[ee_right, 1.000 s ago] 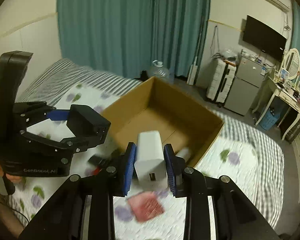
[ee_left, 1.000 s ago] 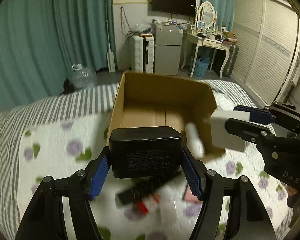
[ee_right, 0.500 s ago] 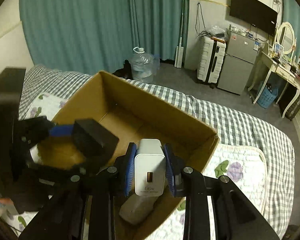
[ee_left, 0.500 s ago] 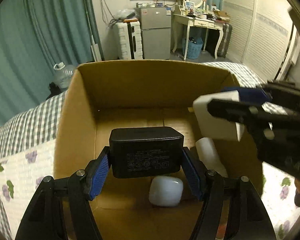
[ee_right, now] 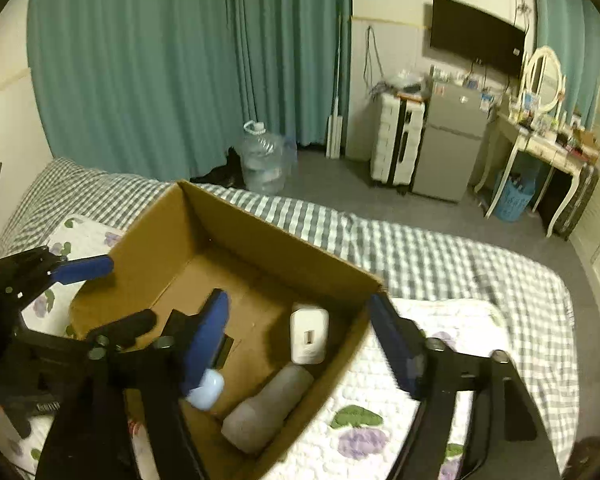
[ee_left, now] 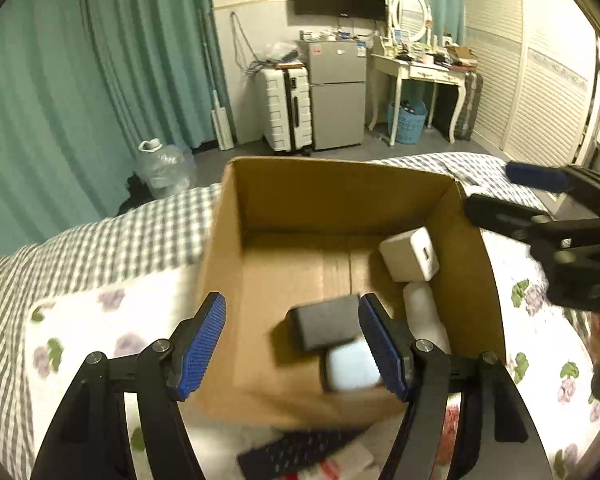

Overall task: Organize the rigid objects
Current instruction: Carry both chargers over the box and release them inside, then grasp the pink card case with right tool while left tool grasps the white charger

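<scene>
Hovering low over the near wall of the cardboard box (ee_left: 236,208), the left gripper (ee_left: 292,344) is spread wide with nothing between its blue pads, and the risk I see starts right there: a careless dip or sideways pull could catch that wall and tip or drag the box across the soft bed (ee_right: 440,248), spilling what lies inside. Just beyond and below its fingertips, on the box floor, sits the black adapter (ee_left: 326,326) (blurred, so its exact pose is hard to read), touching or overlapping a pale blue case (ee_left: 350,366) near the front wall. To the right lie a white cylinder (ee_right: 268,406) along the side wall and, further in, the white charger (ee_right: 309,334) propped against it. The right gripper (ee_right: 300,344) is likewise fully open and empty, poised above that charger. A dark remote (ee_left: 296,450) still lies on the bed outside the box, under the left gripper, so more remains to collect.
</scene>
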`<action>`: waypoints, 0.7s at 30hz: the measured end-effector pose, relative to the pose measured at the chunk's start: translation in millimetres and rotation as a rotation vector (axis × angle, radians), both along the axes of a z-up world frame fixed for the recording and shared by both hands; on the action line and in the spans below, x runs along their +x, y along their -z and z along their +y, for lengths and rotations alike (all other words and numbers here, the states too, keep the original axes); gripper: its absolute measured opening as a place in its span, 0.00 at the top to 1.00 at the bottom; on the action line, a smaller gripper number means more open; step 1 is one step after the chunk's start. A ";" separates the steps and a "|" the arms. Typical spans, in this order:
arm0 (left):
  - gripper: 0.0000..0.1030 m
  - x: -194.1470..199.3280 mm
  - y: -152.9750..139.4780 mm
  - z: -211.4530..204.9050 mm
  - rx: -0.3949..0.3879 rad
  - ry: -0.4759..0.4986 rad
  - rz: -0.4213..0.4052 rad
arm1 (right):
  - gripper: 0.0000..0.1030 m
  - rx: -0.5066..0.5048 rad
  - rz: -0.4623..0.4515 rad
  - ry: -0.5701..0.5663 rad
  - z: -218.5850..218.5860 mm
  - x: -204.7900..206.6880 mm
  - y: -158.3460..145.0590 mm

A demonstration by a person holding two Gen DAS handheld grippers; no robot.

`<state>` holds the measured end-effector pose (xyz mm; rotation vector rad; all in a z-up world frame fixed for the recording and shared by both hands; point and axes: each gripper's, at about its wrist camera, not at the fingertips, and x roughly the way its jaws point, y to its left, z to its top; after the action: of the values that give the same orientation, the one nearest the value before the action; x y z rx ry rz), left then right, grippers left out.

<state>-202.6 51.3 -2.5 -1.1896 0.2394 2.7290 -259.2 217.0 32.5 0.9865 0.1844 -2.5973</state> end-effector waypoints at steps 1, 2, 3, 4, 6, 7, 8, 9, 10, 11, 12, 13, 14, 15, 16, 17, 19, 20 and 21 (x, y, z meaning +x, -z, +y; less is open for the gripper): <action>0.30 7.1 -0.9 -3.8 0.000 -0.007 0.005 | 0.17 -0.002 0.020 0.000 3.6 11.0 -5.2; 0.30 17.5 -3.0 -8.5 0.000 -0.018 0.012 | 0.16 -0.006 0.032 -0.003 6.0 20.6 -9.3; 0.30 28.2 -4.7 -14.0 0.005 -0.030 0.019 | 0.12 -0.007 0.037 -0.007 7.9 27.0 -10.9; 0.30 36.4 -4.8 -17.7 0.015 -0.045 0.025 | 0.09 -0.009 0.045 -0.017 9.9 38.8 -13.3; 0.30 50.8 -3.1 -24.8 0.036 -0.065 0.020 | 0.09 -0.005 0.056 -0.034 11.3 56.8 -15.6; 0.30 61.5 -1.0 -28.8 0.051 -0.076 0.012 | 0.09 0.002 0.068 -0.049 11.1 68.1 -15.2; 0.30 67.9 1.6 -28.8 0.060 -0.083 0.006 | 0.09 0.013 0.077 -0.064 10.7 76.7 -13.3; 0.30 73.4 4.3 -29.9 0.065 -0.086 0.004 | 0.08 0.022 0.085 -0.074 10.1 84.6 -11.6; 0.30 83.7 9.8 -30.7 0.066 -0.090 0.001 | 0.08 0.034 0.089 -0.090 9.1 94.6 -7.1; 0.30 91.0 15.9 -28.7 0.062 -0.089 -0.001 | 0.08 0.041 0.082 -0.102 8.3 100.1 -2.8; 0.30 95.1 20.9 -25.6 0.058 -0.087 -0.004 | 0.08 0.044 0.073 -0.112 8.3 105.7 2.9; 0.31 100.6 27.9 -22.2 0.049 -0.085 -0.011 | 0.08 0.044 0.062 -0.120 8.8 110.5 9.1; 0.31 107.2 38.7 -18.7 0.037 -0.080 -0.029 | 0.08 0.045 0.041 -0.131 8.1 115.7 17.8; 0.30 110.5 47.0 -15.0 0.031 -0.075 -0.046 | 0.08 0.047 0.027 -0.139 7.9 118.3 23.5; 0.30 117.3 53.9 -12.3 0.029 -0.075 -0.057 | 0.08 0.048 0.006 -0.153 7.5 121.4 31.5; 0.30 121.1 65.2 -9.7 0.033 -0.076 -0.078 | 0.08 0.054 -0.010 -0.169 7.1 124.0 39.1; 0.30 124.1 80.1 -5.9 0.045 -0.081 -0.117 | 0.09 0.074 -0.025 -0.187 7.2 129.0 53.0; 0.31 124.1 90.7 -3.6 0.054 -0.081 -0.148 | 0.09 0.082 -0.033 -0.196 6.5 130.8 60.7; 0.31 124.1 96.5 -1.9 0.058 -0.084 -0.163 | 0.09 0.087 -0.042 -0.205 6.2 132.7 67.2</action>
<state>-78.6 49.4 -99.0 -1.4270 0.0913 2.6685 -126.5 223.2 -34.8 0.9956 0.3699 -2.3981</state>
